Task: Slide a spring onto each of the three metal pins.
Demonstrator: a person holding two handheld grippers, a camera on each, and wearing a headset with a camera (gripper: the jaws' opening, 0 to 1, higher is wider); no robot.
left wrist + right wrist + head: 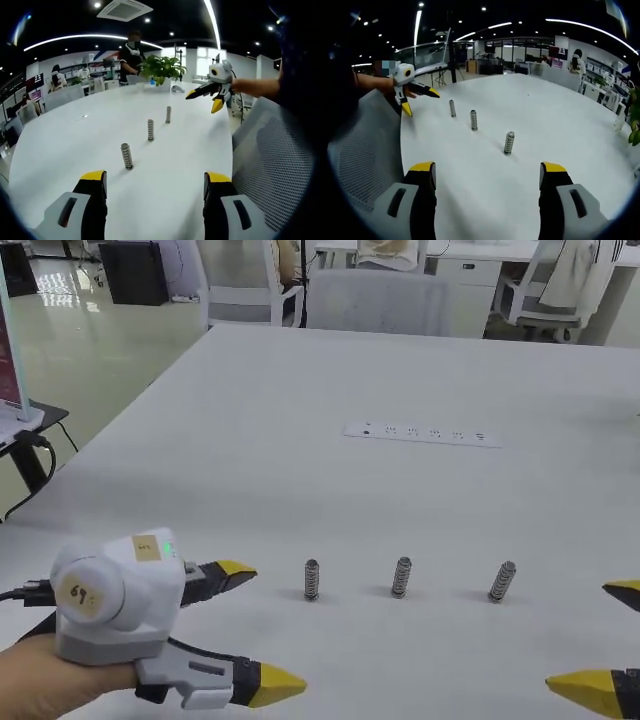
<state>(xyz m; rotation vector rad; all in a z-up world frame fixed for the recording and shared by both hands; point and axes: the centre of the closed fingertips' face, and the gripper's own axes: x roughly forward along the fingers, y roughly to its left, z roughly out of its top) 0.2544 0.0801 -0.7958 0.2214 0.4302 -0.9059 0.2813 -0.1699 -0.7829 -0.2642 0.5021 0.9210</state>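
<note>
Three metal springs stand upright in a row on the white table (420,510): the left spring (311,580), the middle spring (401,577) and the right spring (502,581). Any pin inside the coils is hidden. My left gripper (258,628) is open and empty, just left of the row. At the lower right, my right gripper (600,638) is also open with nothing in it. In the left gripper view the nearest spring (126,155) lies ahead of the open left gripper (155,177). In the right gripper view the nearest spring (509,143) sits beyond the open right gripper (487,167).
A white socket strip (420,434) is set into the table further back. Chairs (375,300) stand along the far edge. A potted plant (160,70) sits at one table end. A grey mesh chair (270,150) is behind the near edge.
</note>
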